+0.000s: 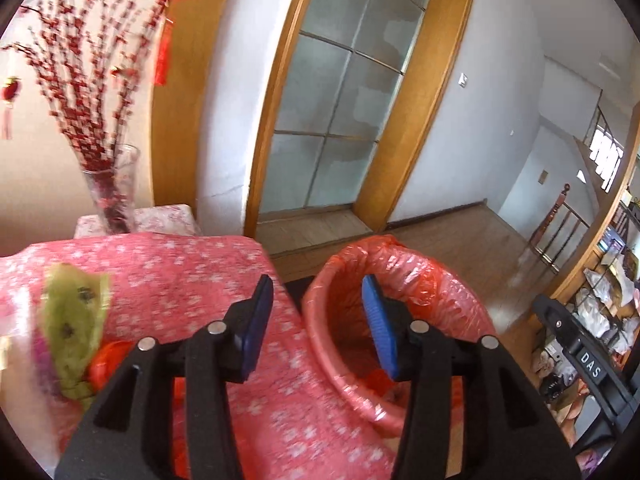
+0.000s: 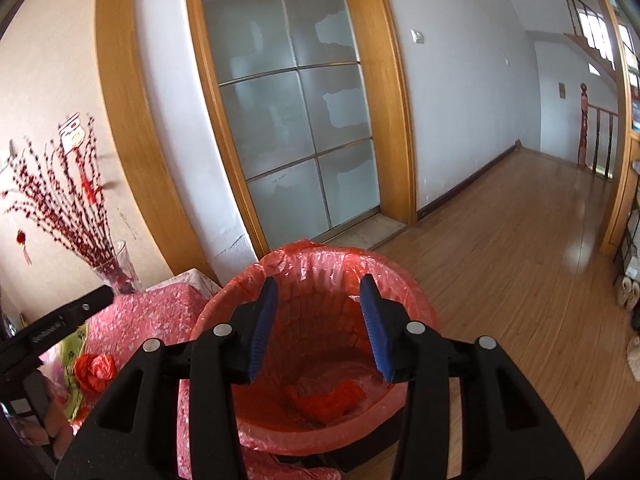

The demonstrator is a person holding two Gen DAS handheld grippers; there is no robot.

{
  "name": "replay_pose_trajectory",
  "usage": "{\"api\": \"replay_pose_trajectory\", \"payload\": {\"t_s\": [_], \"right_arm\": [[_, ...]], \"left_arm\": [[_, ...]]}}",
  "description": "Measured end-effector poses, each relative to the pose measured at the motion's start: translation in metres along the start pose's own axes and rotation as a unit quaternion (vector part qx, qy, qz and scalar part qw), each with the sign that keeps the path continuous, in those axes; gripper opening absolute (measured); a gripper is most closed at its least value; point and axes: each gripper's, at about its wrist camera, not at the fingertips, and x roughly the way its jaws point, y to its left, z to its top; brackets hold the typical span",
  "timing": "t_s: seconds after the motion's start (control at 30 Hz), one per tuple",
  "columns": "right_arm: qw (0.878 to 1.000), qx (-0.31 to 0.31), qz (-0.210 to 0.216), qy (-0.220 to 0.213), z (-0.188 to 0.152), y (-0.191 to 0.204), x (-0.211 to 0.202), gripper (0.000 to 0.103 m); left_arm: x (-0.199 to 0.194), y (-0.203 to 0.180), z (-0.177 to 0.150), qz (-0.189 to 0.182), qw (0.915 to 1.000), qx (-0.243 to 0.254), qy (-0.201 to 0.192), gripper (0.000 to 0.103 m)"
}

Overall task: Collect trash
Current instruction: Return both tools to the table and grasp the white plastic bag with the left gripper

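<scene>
The left tool [image 1: 318,320] hangs with jaws apart over the counter's [image 1: 192,272] right edge, beside the red-lined bin [image 1: 436,280]. Green wrapper [image 1: 74,320] lies near the counter's left edge.

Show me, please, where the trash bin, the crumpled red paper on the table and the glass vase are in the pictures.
trash bin [image 2: 400,276]: right wrist view, on its rim with the red liner.
crumpled red paper [image 2: 95,370]: right wrist view, on its middle.
glass vase [image 1: 114,188]: left wrist view, on its glass body.
</scene>
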Motion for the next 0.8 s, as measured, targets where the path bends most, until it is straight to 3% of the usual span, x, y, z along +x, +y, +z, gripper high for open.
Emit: {"api": "replay_pose_trajectory", "payload": {"t_s": [0.3,0.47,0.67,0.8], "right_arm": [[0.997,-0.054,0.053,0.011,-0.015,0.055,-0.009,0.044],[0.991,-0.086,0.096,0.031,-0.031,0.1,-0.006,0.044],[0.982,-0.116,0.138,0.059,-0.056,0.144,-0.001,0.044],[0.978,-0.128,0.149,0.069,-0.065,0.162,0.003,0.044]], "left_arm": [[-0.09,0.054,-0.02,0.092,0.9939,-0.001,-0.062,0.051],[-0.136,0.11,-0.034,0.169,0.9818,-0.033,-0.081,0.053],[-0.158,0.196,-0.045,0.258,0.9592,-0.091,-0.07,0.054],[-0.154,0.234,-0.055,0.271,0.9541,-0.12,-0.042,0.052]]}}
